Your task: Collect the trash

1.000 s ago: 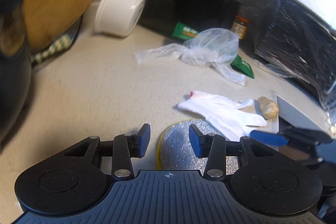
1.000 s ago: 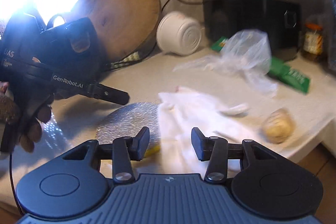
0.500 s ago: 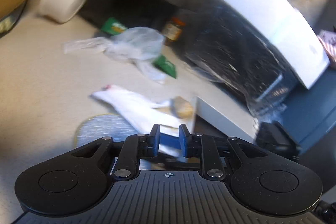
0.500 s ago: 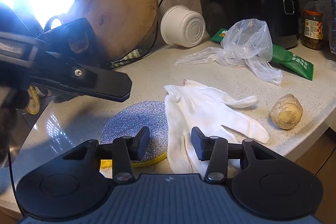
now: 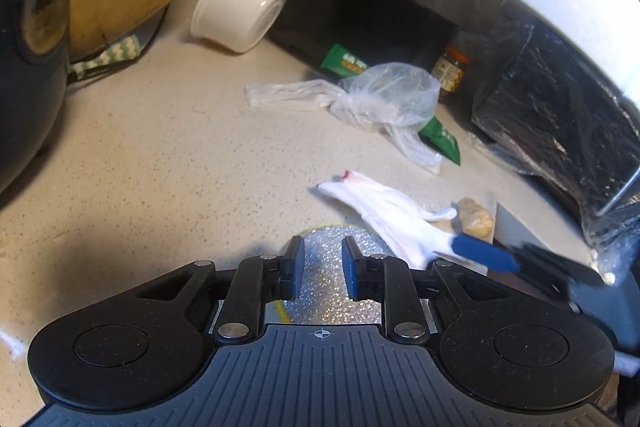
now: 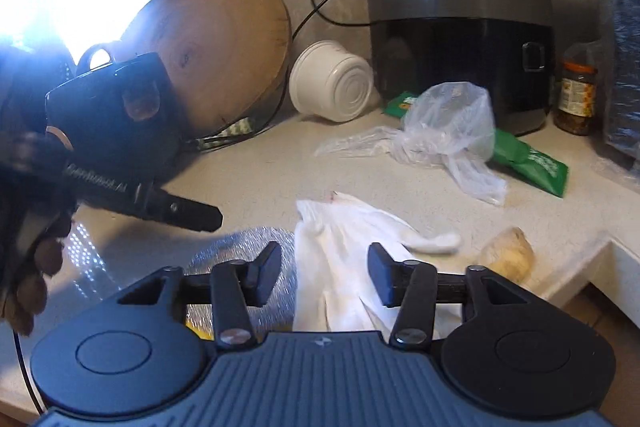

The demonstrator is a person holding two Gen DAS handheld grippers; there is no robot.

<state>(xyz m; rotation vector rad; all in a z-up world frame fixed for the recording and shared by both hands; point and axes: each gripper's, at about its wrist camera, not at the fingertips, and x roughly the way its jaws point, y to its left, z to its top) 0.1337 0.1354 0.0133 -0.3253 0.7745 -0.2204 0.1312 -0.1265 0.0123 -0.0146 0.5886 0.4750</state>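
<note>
Evidently the step in hand is picking up the white glove (image 6: 340, 259), which lies flat on the counter (image 5: 160, 147) in the lower centre of the right wrist view, one edge lapping over the glittery round pad (image 6: 224, 251). The right gripper (image 6: 325, 273) hangs just above it with its jaws spread wide and nothing between them; the left gripper (image 5: 322, 269), low in its own frame over the same pad, is parted by a narrow gap and also empty. To do this well, I would lower the right jaws astride a bunched fold of cloth, not the flat sheet, and close firmly before lifting, keeping clear of the pad and the pale root (image 6: 508, 253) at lower right.
</note>
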